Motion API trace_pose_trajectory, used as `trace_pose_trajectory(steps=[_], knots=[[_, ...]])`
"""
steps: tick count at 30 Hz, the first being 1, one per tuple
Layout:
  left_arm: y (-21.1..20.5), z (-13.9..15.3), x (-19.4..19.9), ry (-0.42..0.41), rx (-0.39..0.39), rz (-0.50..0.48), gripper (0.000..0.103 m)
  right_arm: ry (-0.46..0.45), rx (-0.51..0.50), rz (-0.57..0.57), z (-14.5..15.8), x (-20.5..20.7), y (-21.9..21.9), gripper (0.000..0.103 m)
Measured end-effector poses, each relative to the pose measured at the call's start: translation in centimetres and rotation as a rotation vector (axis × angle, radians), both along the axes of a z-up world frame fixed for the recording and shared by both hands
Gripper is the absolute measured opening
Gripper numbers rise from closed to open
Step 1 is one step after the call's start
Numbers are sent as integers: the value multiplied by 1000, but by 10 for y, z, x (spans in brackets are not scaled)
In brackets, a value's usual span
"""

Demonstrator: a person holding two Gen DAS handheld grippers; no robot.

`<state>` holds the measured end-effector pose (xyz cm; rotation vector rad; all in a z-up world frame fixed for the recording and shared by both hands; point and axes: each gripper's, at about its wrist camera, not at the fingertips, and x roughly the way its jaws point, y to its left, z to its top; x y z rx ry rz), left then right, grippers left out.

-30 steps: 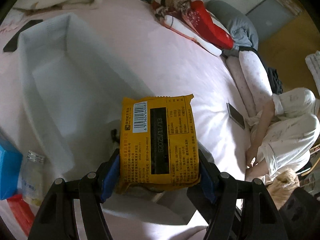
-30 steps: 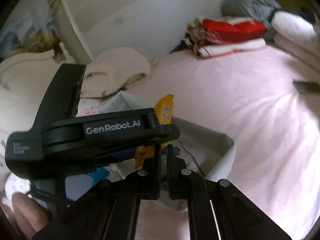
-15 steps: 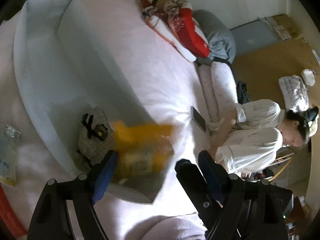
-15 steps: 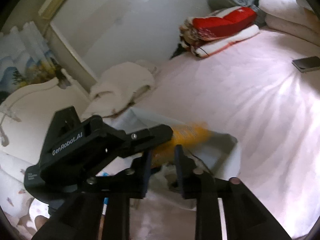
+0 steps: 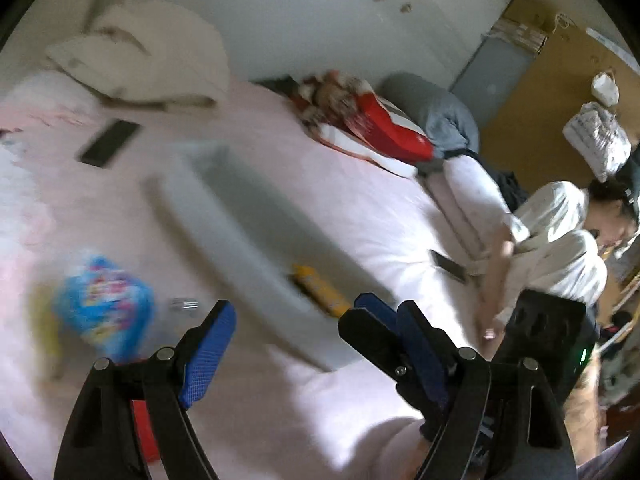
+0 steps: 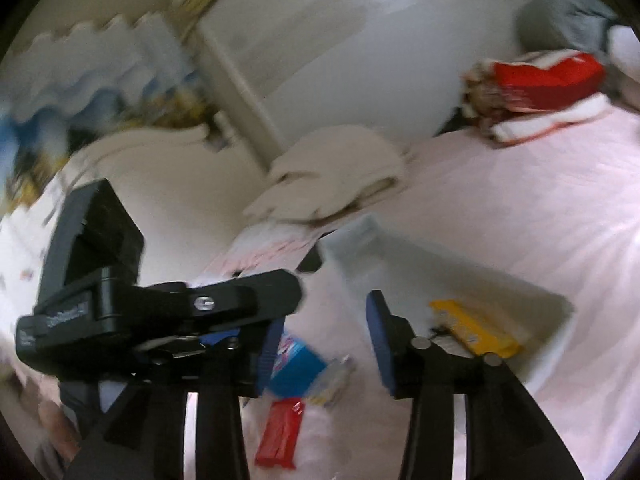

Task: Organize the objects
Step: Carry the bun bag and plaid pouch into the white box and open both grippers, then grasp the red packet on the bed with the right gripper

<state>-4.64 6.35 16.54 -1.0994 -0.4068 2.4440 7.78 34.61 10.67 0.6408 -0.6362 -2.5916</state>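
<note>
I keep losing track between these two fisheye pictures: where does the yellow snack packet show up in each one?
Left wrist view: the yellow snack packet lies low in the middle, inside the near end of the white bin, just above the blue fingertips.
Right wrist view: the packet lies at lower right, in the same bin, right of the fingertips.
Shared landmark: the red folded blanket at the bed's far side.

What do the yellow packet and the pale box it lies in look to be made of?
The yellow packet looks like thin plastic film, printed and slightly glossy, with a flat crimped end. The pale box seems to be soft fabric or thin board with a matte finish: its walls look thin and straight without shine, though blur leaves that open.
</note>
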Motion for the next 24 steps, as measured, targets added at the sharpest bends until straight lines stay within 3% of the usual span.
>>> trace_pose_trajectory(steps=[4, 7, 9, 13, 16, 20, 23, 24], knots=[[-40, -18, 26, 48, -95, 100, 82, -85, 44, 188, -17, -19, -39, 46], [-66, -45, 31, 35, -129, 183, 82, -142, 91, 234, -31, -31, -61, 46], [-77, -67, 28, 2, -169, 243, 82, -180, 144, 237, -41, -39, -73, 46], [-89, -107, 22, -130, -333, 296, 80, -245, 212, 219, -60, -56, -86, 46], [-92, -123, 23, -165, -332, 321, 80, -316, 235, 224, -79, -73, -95, 46], [-104, -145, 24, -259, -256, 316, 80, -422, 302, 229, -109, -82, -112, 46], [-101, -152, 23, -280, -282, 312, 81, -512, 442, 256, -138, -91, -137, 46], [-98, -151, 23, -270, -305, 311, 81, -499, 492, 245, -141, -90, -144, 46]])
